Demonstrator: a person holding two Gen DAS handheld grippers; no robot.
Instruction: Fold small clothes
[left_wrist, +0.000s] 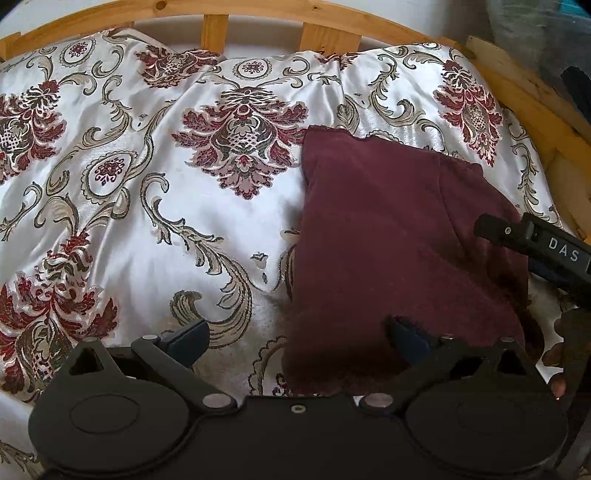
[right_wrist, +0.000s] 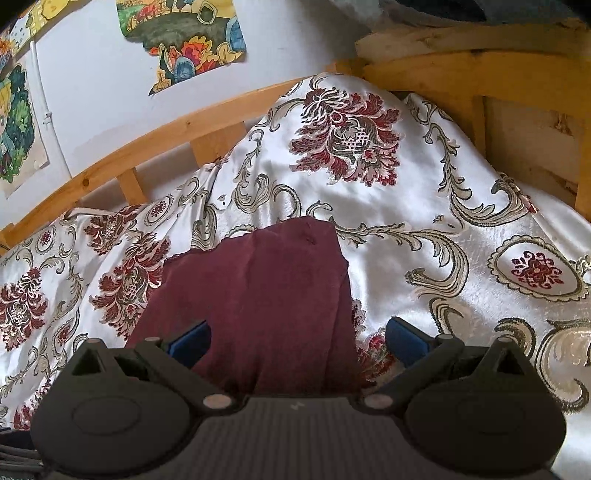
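On the bedspread (left_wrist: 129, 206), right of its middle, lies the maroon cloth (left_wrist: 399, 229), apparently already folded. Left gripper (left_wrist: 295, 332) gapes wide, empty, straddling the cloth's near left edge, probably to pinch it. Right gripper (right_wrist: 295, 339) is equally wide, empty. Cloth's long axis runs away toward the headboard (left_wrist: 314, 11).

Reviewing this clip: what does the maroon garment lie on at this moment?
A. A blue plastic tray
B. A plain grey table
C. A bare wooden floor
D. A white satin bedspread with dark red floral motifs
D: the maroon garment lies flat on the white satin bedspread with dark red floral and scroll motifs, inside a wooden bed frame; both grippers, left and right, are open above it.
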